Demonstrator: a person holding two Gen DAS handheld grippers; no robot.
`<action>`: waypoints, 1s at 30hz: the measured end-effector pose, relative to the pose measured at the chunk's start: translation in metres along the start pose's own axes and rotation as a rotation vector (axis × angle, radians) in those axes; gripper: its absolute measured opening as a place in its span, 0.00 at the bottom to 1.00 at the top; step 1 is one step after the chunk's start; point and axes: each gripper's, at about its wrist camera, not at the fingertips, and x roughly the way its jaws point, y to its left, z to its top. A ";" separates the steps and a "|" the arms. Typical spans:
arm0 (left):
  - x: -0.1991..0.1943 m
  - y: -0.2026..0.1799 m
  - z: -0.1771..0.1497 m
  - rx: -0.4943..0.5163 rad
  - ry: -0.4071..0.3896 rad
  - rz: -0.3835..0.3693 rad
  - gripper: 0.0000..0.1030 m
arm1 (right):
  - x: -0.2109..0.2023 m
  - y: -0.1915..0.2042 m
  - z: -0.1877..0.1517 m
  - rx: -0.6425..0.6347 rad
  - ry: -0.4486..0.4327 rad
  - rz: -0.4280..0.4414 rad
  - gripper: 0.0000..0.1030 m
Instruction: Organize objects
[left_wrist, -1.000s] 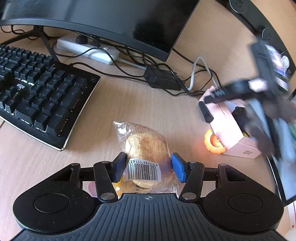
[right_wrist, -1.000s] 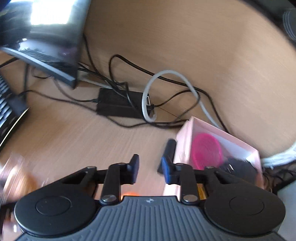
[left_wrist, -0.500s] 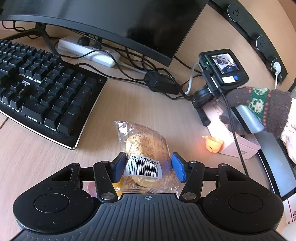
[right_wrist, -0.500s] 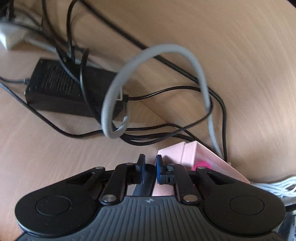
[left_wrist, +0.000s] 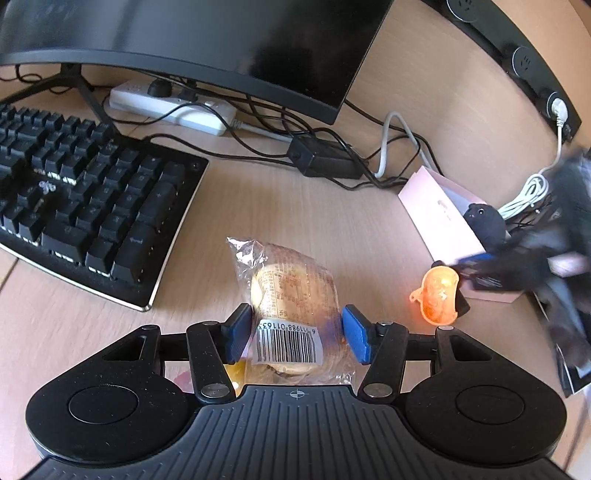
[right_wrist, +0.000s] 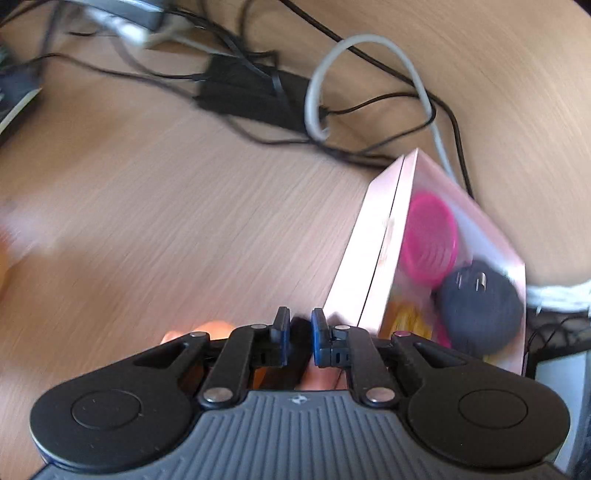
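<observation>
A wrapped bun with a barcode label (left_wrist: 291, 295) lies on the wooden desk between the blue pads of my left gripper (left_wrist: 295, 332), which is open around it. A pink box (left_wrist: 443, 218) stands at the right and holds a pink disc (right_wrist: 430, 240) and a dark round plug (right_wrist: 480, 306). My right gripper (right_wrist: 298, 336) is nearly shut on a small dark thing between its pads, beside the box (right_wrist: 373, 258). In the left wrist view it is blurred and sits by an orange translucent toy (left_wrist: 439, 295).
A black keyboard (left_wrist: 92, 206) lies at the left. A monitor (left_wrist: 192, 48) stands behind, with a white power strip (left_wrist: 173, 107), a black power brick (left_wrist: 325, 158) and tangled cables (right_wrist: 332, 85) under it. A white cord (left_wrist: 532, 192) lies behind the box.
My right gripper has come down from the back of the box to its near side by the orange toy. The black pen that leaned on the box is gone from there. My left gripper has barely moved.
</observation>
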 end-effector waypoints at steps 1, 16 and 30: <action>-0.002 -0.003 0.001 0.004 -0.012 0.012 0.56 | -0.010 -0.002 -0.008 0.008 -0.025 0.013 0.11; -0.015 -0.089 0.016 0.123 -0.086 -0.001 0.54 | -0.038 -0.031 -0.115 0.313 -0.276 0.212 0.50; 0.041 -0.106 0.003 0.092 0.039 -0.037 0.54 | -0.018 -0.051 -0.130 0.304 -0.287 0.220 0.11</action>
